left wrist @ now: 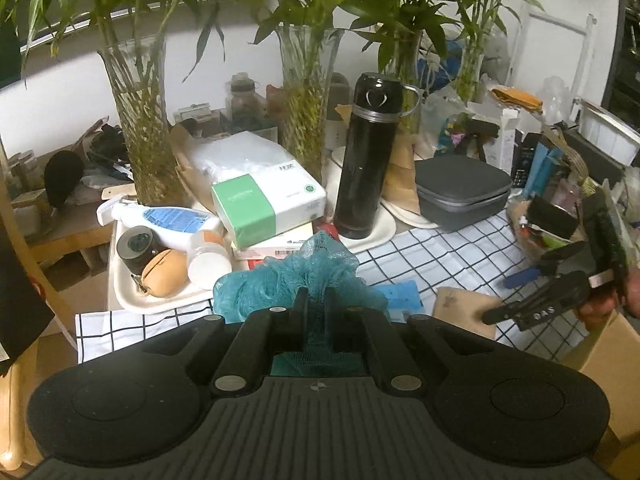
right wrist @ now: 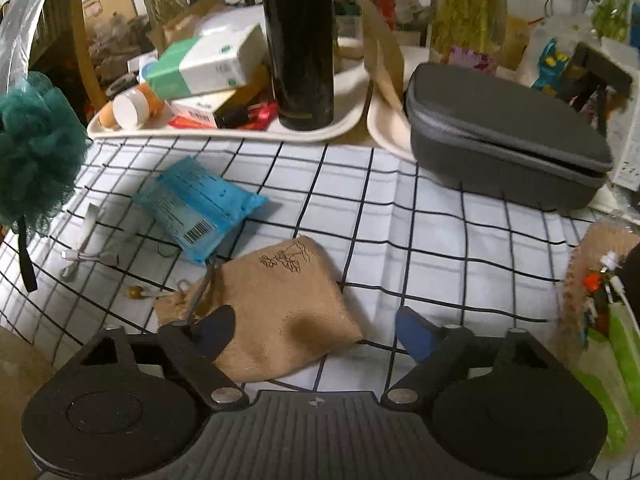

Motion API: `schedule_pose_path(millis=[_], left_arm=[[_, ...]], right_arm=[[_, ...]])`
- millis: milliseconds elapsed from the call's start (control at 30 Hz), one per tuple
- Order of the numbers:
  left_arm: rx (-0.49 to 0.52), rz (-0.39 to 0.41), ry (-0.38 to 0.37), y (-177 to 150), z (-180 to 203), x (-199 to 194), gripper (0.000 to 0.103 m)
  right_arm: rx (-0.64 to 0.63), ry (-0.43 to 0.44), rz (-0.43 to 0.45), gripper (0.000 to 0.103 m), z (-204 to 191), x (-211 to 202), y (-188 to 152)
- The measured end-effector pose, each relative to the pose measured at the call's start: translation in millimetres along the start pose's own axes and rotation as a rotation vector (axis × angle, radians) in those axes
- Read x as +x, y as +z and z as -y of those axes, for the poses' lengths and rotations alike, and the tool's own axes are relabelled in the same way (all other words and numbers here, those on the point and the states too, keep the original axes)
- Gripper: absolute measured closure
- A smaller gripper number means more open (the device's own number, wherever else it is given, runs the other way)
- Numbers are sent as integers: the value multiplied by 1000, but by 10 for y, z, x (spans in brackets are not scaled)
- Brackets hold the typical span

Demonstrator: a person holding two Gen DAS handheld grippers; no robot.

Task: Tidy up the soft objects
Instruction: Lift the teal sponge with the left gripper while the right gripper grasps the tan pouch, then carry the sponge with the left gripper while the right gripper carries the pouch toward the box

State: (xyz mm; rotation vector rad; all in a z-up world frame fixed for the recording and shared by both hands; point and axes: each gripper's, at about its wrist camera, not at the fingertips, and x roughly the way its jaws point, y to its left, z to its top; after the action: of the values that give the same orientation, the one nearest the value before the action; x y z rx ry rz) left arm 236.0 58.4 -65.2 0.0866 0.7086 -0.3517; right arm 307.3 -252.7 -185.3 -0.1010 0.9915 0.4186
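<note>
While the left gripper [left wrist: 316, 300] stands pinched tight on the teal mesh bath sponge [left wrist: 296, 276], which it holds up clear of the checked cloth [right wrist: 400, 216], the right gripper [right wrist: 316, 328] hangs wide apart and empty over the tan fabric pouch [right wrist: 280, 300]. Its left finger lies over the pouch's near corner by the zip pull; the blue-padded right finger is well off the far edge. To take the pouch cleanly, I judge the jaws should straddle its bulk rather than the corner, then close gently so the soft cloth bunches without slipping. Both tools tilt steeply downward. Beside the pouch lies a blue tissue pack [right wrist: 200, 204].
</note>
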Motion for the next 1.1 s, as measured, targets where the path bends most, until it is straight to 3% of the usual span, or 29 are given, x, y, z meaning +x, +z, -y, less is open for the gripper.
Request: schedule_pose_path(millis=[133, 200, 267, 333, 367, 567, 1100], left_arm=[[0, -4, -7, -36, -6, 2, 97], [-2, -5, -6, -48, -19, 0, 97], [-5, -6, -5, -56, -34, -8, 97], [-7, -10, -6, -53, -49, -6, 97], [-7, -11, -5, -52, -51, -5, 97], [-6, -1, -6, -44, -44, -28, 97], [8, 51, 14, -20, 10, -150, 97]], right_arm=[[23, 1, -32, 34, 38, 165, 30], [36, 1, -62, 47, 39, 245, 30], [34, -16, -88, 69, 15, 293, 21], [26, -25, -91, 79, -12, 293, 10], [39, -13, -97, 92, -10, 290, 9], [69, -38, -53, 96, -2, 163, 23], [126, -55, 302, 97, 128, -965, 212]])
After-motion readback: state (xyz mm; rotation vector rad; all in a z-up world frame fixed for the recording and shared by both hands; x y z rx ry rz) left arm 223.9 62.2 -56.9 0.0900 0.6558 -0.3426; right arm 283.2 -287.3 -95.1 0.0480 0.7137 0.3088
